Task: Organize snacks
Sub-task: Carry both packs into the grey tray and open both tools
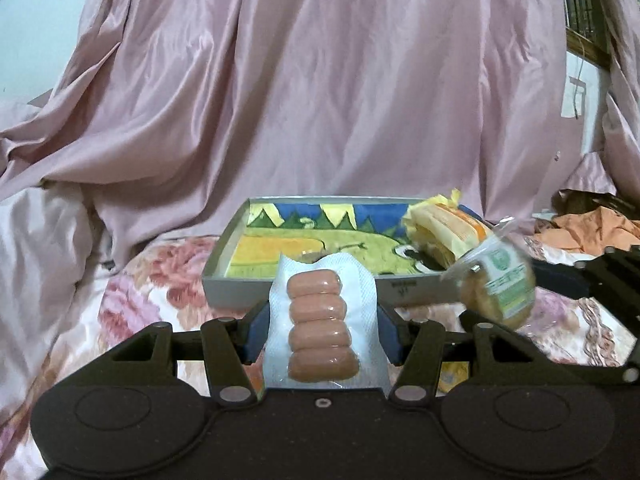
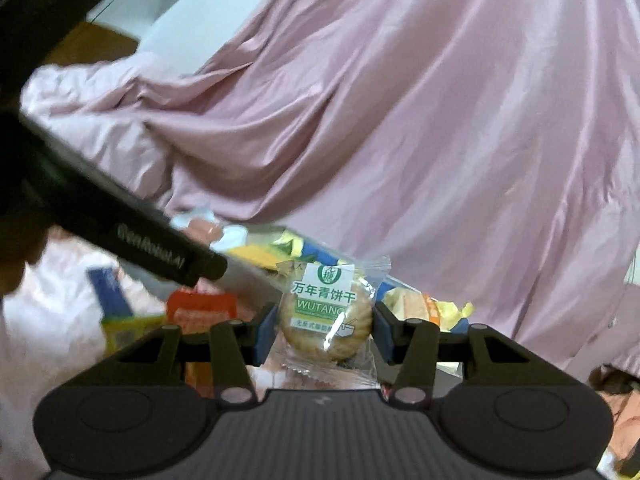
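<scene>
My left gripper is shut on a clear vacuum pack of small pink sausages, held upright just in front of a shallow tray with a cartoon picture on its floor. A yellow-wrapped snack pack lies in the tray's right corner. My right gripper is shut on a round biscuit in a clear wrapper with a green and white label. That biscuit pack shows blurred at the tray's right front corner in the left wrist view.
The tray rests on a floral bedspread with a heap of pink satin cloth behind it. Orange fabric lies at the right. In the right wrist view the other gripper's black body crosses the left, above orange and blue-yellow packs.
</scene>
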`<act>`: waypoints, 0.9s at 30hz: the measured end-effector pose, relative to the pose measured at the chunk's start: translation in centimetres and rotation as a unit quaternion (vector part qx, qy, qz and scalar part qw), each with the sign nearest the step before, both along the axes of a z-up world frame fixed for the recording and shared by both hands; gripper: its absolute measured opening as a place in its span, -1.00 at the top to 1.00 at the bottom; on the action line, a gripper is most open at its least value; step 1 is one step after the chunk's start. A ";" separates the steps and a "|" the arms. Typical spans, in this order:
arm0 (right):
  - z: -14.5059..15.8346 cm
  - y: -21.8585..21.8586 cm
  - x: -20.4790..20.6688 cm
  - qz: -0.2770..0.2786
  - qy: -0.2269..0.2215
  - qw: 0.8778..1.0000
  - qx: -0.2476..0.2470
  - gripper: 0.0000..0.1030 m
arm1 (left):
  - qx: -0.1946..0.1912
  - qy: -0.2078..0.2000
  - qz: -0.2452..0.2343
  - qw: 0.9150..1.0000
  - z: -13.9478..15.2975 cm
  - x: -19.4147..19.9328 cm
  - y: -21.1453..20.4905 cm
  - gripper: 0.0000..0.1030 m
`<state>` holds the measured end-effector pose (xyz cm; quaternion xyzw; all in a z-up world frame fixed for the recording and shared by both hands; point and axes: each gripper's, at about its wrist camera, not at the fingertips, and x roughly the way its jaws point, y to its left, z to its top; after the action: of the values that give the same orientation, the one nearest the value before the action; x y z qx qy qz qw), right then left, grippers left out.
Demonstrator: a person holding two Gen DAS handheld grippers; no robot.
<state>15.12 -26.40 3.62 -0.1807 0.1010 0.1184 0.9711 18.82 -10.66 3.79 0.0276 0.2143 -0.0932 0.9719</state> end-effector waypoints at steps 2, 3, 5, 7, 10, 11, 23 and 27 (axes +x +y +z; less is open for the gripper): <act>0.1 -0.4 1.2 -0.011 0.002 1.000 0.019 -0.05 | -0.001 0.000 0.004 1.000 0.0 1.2 -0.1 -0.12; 0.0 -0.7 1.8 -0.014 0.004 0.999 0.029 -0.05 | -0.005 -0.001 0.008 1.000 0.0 1.8 -0.1 -0.12; -0.1 -1.3 2.9 -0.020 0.002 0.999 0.043 -0.05 | -0.021 -0.001 0.018 1.000 0.0 2.8 0.2 -0.12; -0.1 -1.6 4.2 -0.024 -0.009 0.999 0.048 -0.05 | -0.044 0.001 0.028 0.999 0.3 4.0 0.6 -0.12; 0.0 -1.3 5.8 -0.026 -0.019 0.998 0.054 -0.06 | -0.068 0.005 0.040 0.997 0.6 5.8 0.8 -0.12; 0.0 -1.2 6.3 -0.026 -0.021 0.998 0.055 -0.06 | -0.071 0.007 0.043 0.997 0.6 6.4 0.8 -0.12; -1.3 -0.8 8.6 -0.016 -0.021 0.998 0.060 -0.06 | -0.080 0.025 0.057 0.995 0.0 11.6 -0.9 -0.12; -1.4 -1.3 9.7 -0.024 -0.002 0.997 0.075 -0.06 | -0.076 0.031 0.056 0.995 -0.3 12.6 -1.7 -0.12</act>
<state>24.86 -27.72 2.26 -0.1047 0.0939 0.1021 0.9848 31.46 -12.32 3.48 -0.0612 0.2376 -0.0552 0.9679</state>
